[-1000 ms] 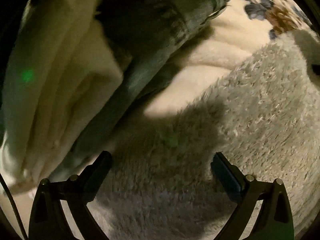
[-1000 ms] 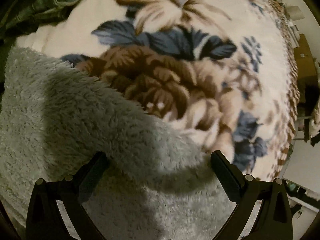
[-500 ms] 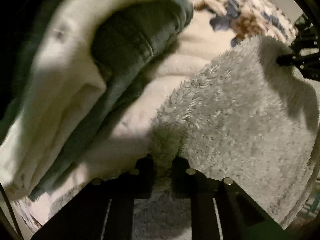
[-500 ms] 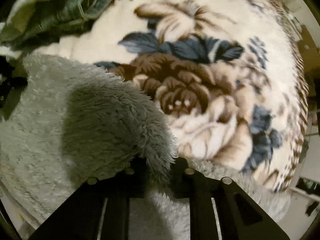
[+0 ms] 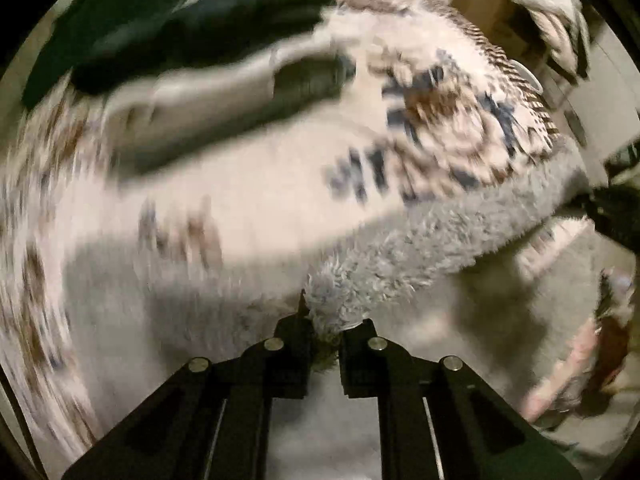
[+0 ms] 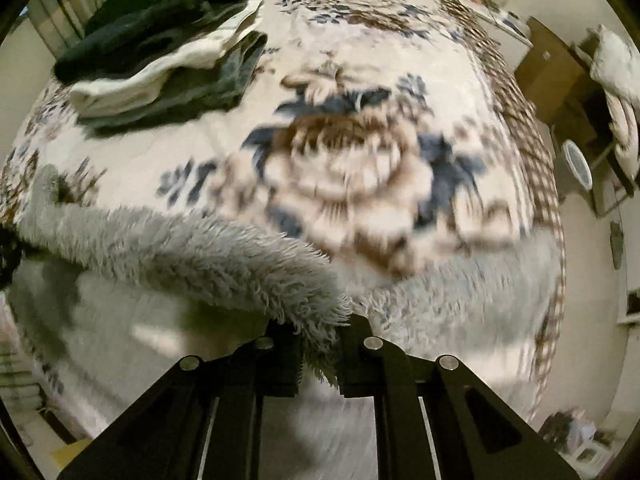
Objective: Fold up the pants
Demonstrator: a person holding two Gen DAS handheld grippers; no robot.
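Note:
The fluffy grey pants [image 5: 420, 248] hang lifted above a floral blanket, their edge stretched between both grippers. My left gripper [image 5: 324, 338] is shut on one corner of the grey fleece, tufts poking out between its black fingers. In the right wrist view the same grey pants [image 6: 192, 256] run from the left edge down to my right gripper [image 6: 320, 344], which is shut on the other corner of that edge. The rest of the garment droops below, blurred by motion.
A cream blanket with brown and blue flowers [image 6: 360, 168] covers the bed. A stack of folded clothes [image 6: 168, 52], dark over white over grey denim, lies at its far left. Furniture and a white round object [image 6: 578, 162] stand beyond the bed's right edge.
Both grippers went from wide open over the grey fleece to shut on its edge. Both then rose, lifting the pants off the blanket, so more of the bed and room shows.

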